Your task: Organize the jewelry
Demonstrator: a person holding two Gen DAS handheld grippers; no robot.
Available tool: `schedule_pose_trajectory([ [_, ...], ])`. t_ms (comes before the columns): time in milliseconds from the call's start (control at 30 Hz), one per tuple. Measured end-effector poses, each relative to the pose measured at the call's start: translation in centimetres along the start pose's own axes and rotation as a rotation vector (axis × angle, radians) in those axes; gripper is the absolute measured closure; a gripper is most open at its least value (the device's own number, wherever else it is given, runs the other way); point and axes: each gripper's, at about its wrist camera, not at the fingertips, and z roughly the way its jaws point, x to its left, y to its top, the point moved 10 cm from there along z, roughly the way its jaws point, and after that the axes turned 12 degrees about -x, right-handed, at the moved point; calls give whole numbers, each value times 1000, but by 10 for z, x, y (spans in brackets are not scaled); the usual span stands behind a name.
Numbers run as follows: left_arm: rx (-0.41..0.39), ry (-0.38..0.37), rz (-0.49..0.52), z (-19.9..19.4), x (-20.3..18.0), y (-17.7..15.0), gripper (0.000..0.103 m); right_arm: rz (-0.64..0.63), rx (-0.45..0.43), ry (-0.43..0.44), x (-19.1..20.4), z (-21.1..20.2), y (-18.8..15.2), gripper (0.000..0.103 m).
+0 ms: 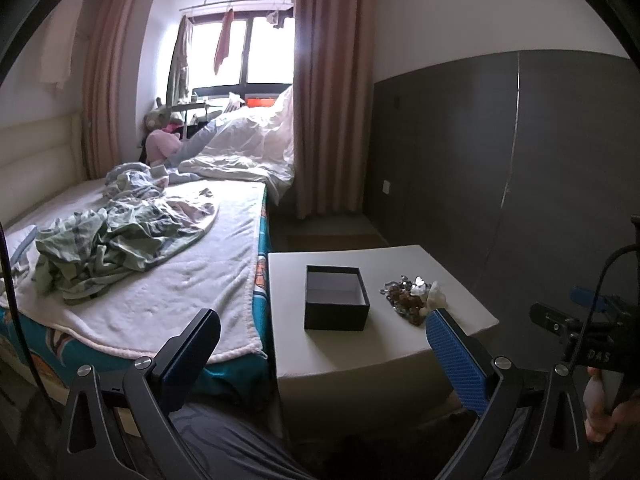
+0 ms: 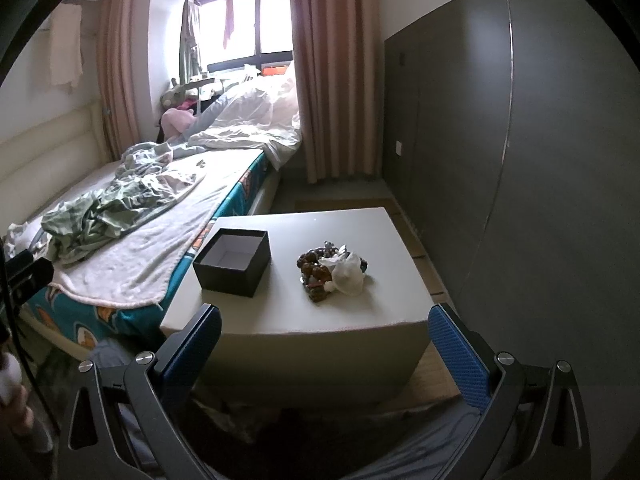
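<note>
An open black box (image 1: pixel 336 298) with a pale inside stands on a white bedside table (image 1: pixel 320 344). A heap of beaded jewelry (image 1: pixel 408 298) with a white piece lies to its right. In the right wrist view the box (image 2: pixel 234 262) sits left of the jewelry heap (image 2: pixel 330 270) on the table (image 2: pixel 280 312). My left gripper (image 1: pixel 324 352) is open and empty, held back from the table's near edge. My right gripper (image 2: pixel 324 344) is open and empty, also short of the near edge. The right gripper's body shows at the far right of the left wrist view (image 1: pixel 580 328).
A bed (image 1: pixel 160 280) with rumpled green bedding and a white blanket lies left of the table. A dark grey wall panel (image 1: pixel 500 160) stands to the right. Curtains (image 1: pixel 328 100) and a window are at the back. My lap is below the grippers.
</note>
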Motion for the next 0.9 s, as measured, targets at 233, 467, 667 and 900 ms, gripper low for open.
schedule_pose_trajectory([
  [233, 4, -12, -1, -2, -2, -2, 0, 8, 2, 3, -3, -2, 0, 0],
  [467, 8, -21, 1, -2, -2, -1, 0, 20, 9, 3, -3, -3, 0, 0],
  [667, 40, -58, -19, 11, -8, -5, 0, 79, 5, -13, -19, 3, 1, 0],
  [900, 84, -96, -18, 41, -22, -10, 0, 147, 53, -32, -47, 30, -8, 0],
])
